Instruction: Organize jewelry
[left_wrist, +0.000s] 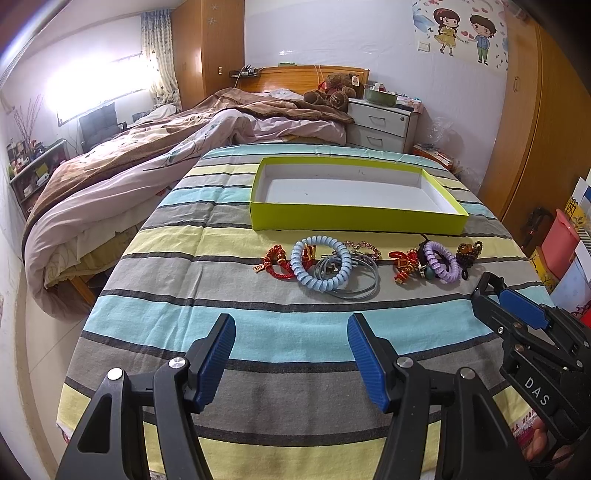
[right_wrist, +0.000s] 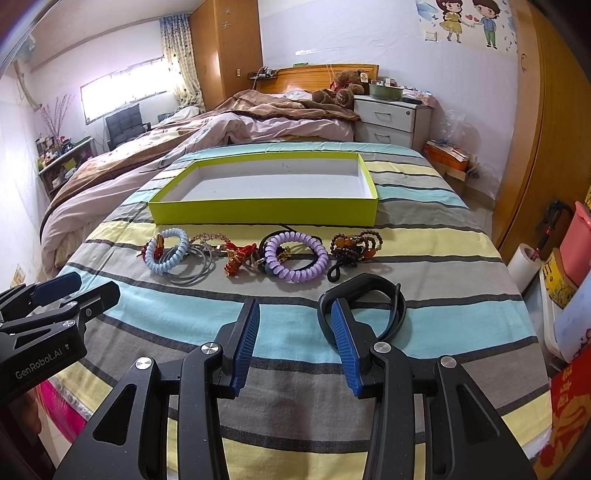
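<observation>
A lime-green open box (left_wrist: 354, 218) (right_wrist: 266, 212) with a bare white inside stands on the striped cloth. In front of it lies a row of jewelry: a light-blue coil band (left_wrist: 299, 258) (right_wrist: 149, 254), thin grey hoops (left_wrist: 354, 286), red knotted charms (left_wrist: 277, 258) (right_wrist: 236, 260), a purple coil band (left_wrist: 448, 275) (right_wrist: 295, 277) and a brown bead bracelet (right_wrist: 351, 247). My left gripper (left_wrist: 291, 326) (right_wrist: 99, 283) hangs open short of the row, holding nothing. My right gripper (right_wrist: 295, 308) (left_wrist: 487, 295) is open too. A black wristband (right_wrist: 391, 314) lies at its right fingertip; contact is unclear.
The striped cloth (left_wrist: 258, 406) covers a table that drops off at both sides. An unmade bed (left_wrist: 147, 155) lies to the left. A white nightstand (right_wrist: 391, 118) is behind. Wooden wardrobes (left_wrist: 535, 147) and stacked boxes (right_wrist: 580, 240) crowd the right.
</observation>
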